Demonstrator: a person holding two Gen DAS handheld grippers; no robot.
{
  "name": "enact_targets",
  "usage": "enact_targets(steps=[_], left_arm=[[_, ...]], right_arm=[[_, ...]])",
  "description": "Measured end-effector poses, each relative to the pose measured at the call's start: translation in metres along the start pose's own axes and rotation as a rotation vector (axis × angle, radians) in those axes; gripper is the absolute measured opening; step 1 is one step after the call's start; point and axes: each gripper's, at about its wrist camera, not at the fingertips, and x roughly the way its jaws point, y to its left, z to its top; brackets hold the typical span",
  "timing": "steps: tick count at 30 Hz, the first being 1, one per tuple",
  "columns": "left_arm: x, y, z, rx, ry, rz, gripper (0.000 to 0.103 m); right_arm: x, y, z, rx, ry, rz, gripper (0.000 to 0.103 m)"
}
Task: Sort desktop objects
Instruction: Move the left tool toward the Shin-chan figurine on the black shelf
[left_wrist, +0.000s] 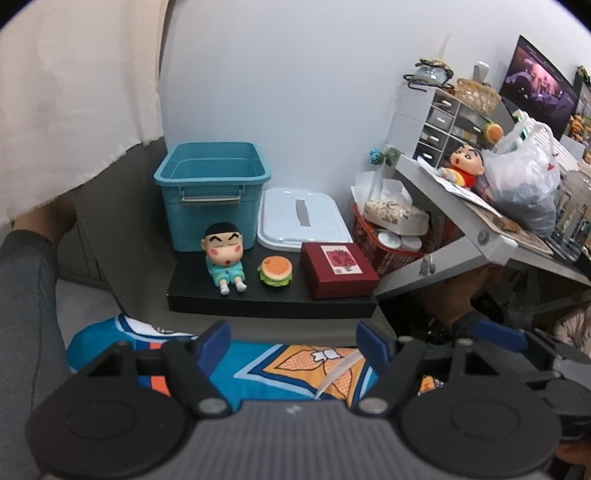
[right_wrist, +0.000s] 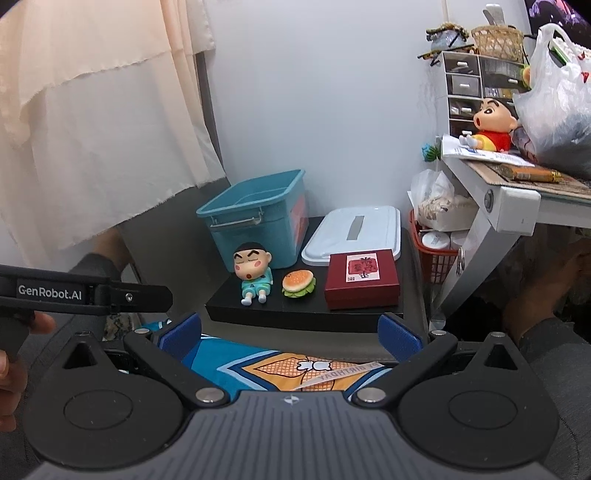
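On the black desk (left_wrist: 269, 304) we see the teal bin (left_wrist: 212, 192) empty, lid (left_wrist: 303, 219) beside | left tongs (left_wrist: 293, 341), right tongs (right_wrist: 290, 332): spread wide, holding nothing.

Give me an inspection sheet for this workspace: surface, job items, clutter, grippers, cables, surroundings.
Surface: black board, holding all job items.
Job's things: open teal bin at back left; white lid flat beside it; figurine, toy burger and red box in a front row.
Clutter: red basket of packets; crowded side table with bag and doll.
Grippers: left gripper and right gripper, jaws open, empty.
Cables: nothing seen.
Surroundings: white wall, curtain, patterned blue cloth below.
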Motion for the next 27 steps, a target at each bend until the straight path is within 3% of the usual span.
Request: enact_targets(steps=[5,16,27], left_arm=[[0.015,-0.004,0.003,-0.004,-0.003,-0.004,0.078],[0.072,0.0,0.022,-0.026,0.012,0.005,0.078],[0.118,0.014,0.013,-0.039,0.051,0.046,0.078]], right_arm=[[0.007,-0.001,0.006,-0.009,0.028,0.014,0.103],[0.068,-0.03,0.029,-0.015,0.089,0.027,0.103],[0.092,-0.031,0.015,-0.035,0.122,0.026,0.103]])
